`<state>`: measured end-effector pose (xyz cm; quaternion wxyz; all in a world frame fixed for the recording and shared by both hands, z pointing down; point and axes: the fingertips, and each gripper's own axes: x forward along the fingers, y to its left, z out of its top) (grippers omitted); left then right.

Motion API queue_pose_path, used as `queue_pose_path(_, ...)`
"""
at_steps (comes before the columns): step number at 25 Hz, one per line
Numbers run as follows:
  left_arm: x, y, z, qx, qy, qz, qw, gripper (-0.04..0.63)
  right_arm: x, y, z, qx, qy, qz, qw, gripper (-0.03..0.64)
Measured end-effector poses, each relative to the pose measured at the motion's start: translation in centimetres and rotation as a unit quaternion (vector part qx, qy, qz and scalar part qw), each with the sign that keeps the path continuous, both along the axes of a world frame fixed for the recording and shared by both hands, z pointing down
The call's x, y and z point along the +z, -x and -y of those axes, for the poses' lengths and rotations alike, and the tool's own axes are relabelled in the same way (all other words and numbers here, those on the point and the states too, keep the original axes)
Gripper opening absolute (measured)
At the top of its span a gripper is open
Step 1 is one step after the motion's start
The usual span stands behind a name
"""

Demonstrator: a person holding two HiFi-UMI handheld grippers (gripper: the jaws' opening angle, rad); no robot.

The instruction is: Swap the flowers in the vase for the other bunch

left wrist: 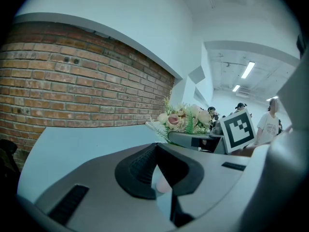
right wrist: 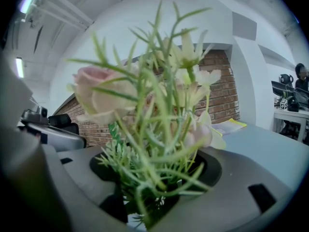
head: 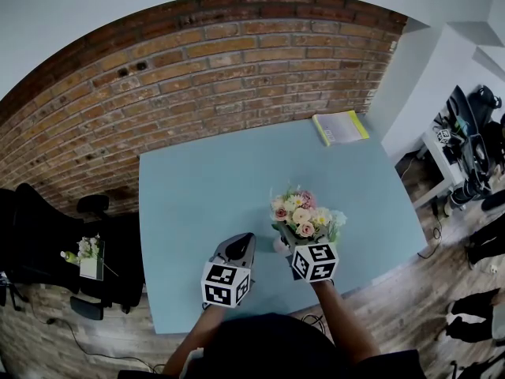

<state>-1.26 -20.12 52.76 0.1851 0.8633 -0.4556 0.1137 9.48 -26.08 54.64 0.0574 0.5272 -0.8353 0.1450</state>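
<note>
Flowers (head: 304, 215), a pale pink and cream bunch, stand upright over the 5 o'clock part of the desk (head: 205, 188), their green stems pinched between the jaws of the right hand-held gripper (right wrist: 154, 197). At its 9 o'clock, the left hand-held gripper (left wrist: 155, 149) points across the desk, jaw tips pressed together, gripping nothing I can make out. A yellow-edged booklet (head: 341, 126) lies at the desk's 1 o'clock corner.

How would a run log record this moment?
right tongs: gripping flowers | left tongs: shut | other bunch: off the table
</note>
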Motion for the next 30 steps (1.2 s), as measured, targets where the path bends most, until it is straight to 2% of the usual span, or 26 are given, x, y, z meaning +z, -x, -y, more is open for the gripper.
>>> queue_pose_path(8, -0.1, -0.2, -0.3, 0.003, -0.001, 0.000, 1.0000, 0.000, 0.2, 0.1, -0.2, -0.001, 0.007, 0.002, 1.000, 0.314)
queue_pose_path(19, -0.3, -0.3, -0.5, 0.007, 0.000, -0.002, 1.0000, 0.000, 1.1, 0.7, -0.7, -0.005, 0.029, 0.011, 1.000, 0.397)
queue_pose_path(30, -0.4, -0.5, -1.1, 0.013, -0.001, -0.004, 0.9999, 0.000, 1.1, 0.4, -1.3, -0.001, 0.033, 0.012, 0.999, 0.405)
